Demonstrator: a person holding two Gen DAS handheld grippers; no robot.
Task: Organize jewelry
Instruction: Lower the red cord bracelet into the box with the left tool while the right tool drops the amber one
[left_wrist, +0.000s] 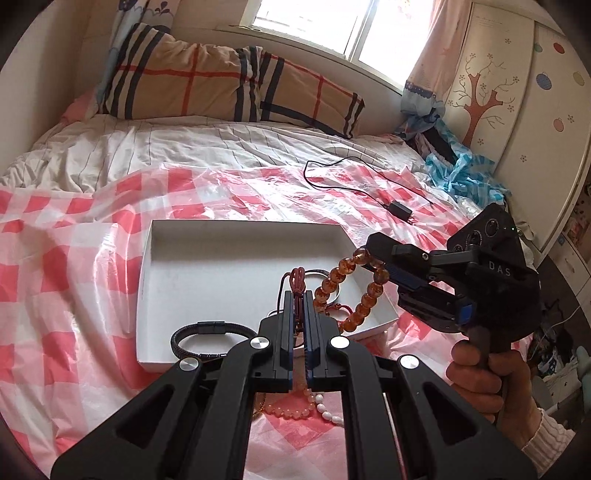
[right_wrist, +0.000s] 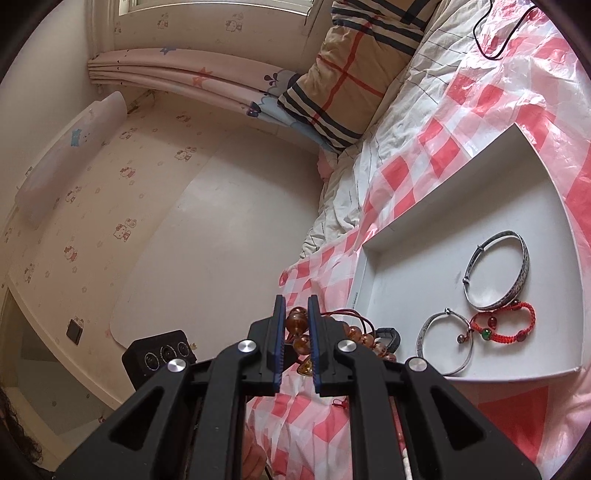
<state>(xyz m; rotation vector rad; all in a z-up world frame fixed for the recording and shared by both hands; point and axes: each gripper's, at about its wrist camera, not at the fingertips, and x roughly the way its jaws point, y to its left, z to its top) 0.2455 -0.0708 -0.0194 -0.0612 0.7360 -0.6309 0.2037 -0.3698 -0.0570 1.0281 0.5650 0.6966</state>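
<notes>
Over checkered bedcover (left_wrist: 74, 258), left tongs (left_wrist: 299, 295) pinch a red cord (left_wrist: 297, 280), right tongs (right_wrist: 296, 321) clamp amber beads (right_wrist: 295, 322)

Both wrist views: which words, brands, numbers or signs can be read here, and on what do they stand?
"DAS": raised letters on the black body of the right tongs, seen in the left wrist view.
Small print on the white tray's rim, right wrist view: too small to read.
Faint line on the wardrobe door: too blurred to read.

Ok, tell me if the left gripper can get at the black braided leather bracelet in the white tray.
Probably not yet: the left gripper is shut on a dark red cord. The black braided leather bracelet lies uncovered near the white tray's front corner.
</notes>
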